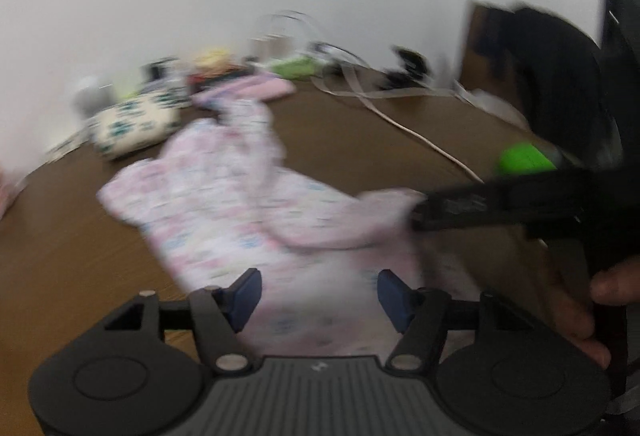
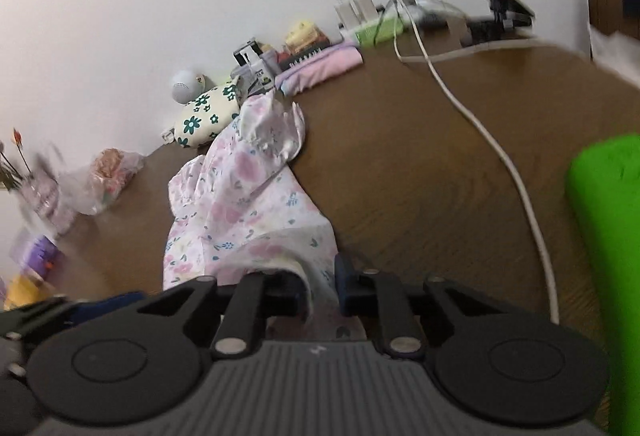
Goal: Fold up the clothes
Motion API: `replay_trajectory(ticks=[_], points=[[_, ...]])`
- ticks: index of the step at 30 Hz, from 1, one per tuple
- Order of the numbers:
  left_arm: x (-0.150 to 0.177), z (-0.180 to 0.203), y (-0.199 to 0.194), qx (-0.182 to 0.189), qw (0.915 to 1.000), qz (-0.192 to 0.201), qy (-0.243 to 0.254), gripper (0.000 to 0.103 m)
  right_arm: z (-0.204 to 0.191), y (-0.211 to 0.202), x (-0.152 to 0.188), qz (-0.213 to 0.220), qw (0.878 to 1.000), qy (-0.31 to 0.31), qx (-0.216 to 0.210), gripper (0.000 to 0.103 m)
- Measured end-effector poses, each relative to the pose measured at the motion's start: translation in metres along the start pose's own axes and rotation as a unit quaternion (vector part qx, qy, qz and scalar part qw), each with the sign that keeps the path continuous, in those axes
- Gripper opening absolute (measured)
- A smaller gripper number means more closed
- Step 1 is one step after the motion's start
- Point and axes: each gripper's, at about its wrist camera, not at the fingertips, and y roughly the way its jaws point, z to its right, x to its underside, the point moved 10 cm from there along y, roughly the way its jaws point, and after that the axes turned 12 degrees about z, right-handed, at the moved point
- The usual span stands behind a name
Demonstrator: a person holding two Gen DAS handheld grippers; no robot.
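Right gripper [image 2: 318,296] pinched on the garment [image 2: 248,196] hem, fabric bunched between the pads. Left gripper [image 1: 318,296] wide apart over the garment's near end, holding nothing. Garment is thin, floppy floral cotton, crumpled lengthwise on the wood-grain table [image 2: 420,156]. Risk: single-corner hold, so a pull probably drags the whole piece or slips. Cable [image 2: 500,156] right of the garment could snag. Floral pouch [image 2: 204,120] beyond its far end.
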Motion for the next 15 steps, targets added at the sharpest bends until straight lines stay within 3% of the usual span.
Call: replay_trajectory(ticks=[3,4,5,6,8,11,15], points=[[0.004,0.012,0.011,0.007,0.9998,-0.006,0.017,0.062,-0.004,0.0,0.0,-0.002,1.0,-0.006,-0.012,0.017],[0.007,0.012,0.014,0.01,0.9998,-0.009,0.013,0.056,-0.006,-0.001,0.0,-0.003,1.0,-0.011,-0.017,0.017],[0.011,0.01,0.016,0.012,0.9998,-0.013,0.006,0.02,-0.01,-0.001,0.001,-0.006,1.0,-0.019,-0.022,0.017],[0.015,0.004,0.016,0.007,0.9998,-0.017,-0.005,0.006,-0.015,-0.002,0.002,-0.01,0.999,-0.03,-0.029,0.017],[0.025,-0.012,0.01,-0.013,0.9995,-0.018,-0.023,0.0,-0.027,-0.003,0.006,-0.019,0.997,-0.05,-0.047,0.017],[0.044,-0.042,-0.015,-0.057,0.9968,-0.013,-0.055,0.0,-0.05,-0.006,0.016,-0.03,0.994,-0.077,-0.073,0.017],[0.073,-0.09,-0.053,-0.142,0.9851,-0.019,-0.095,0.0,-0.082,-0.009,0.04,-0.058,0.987,-0.094,-0.115,0.017]])
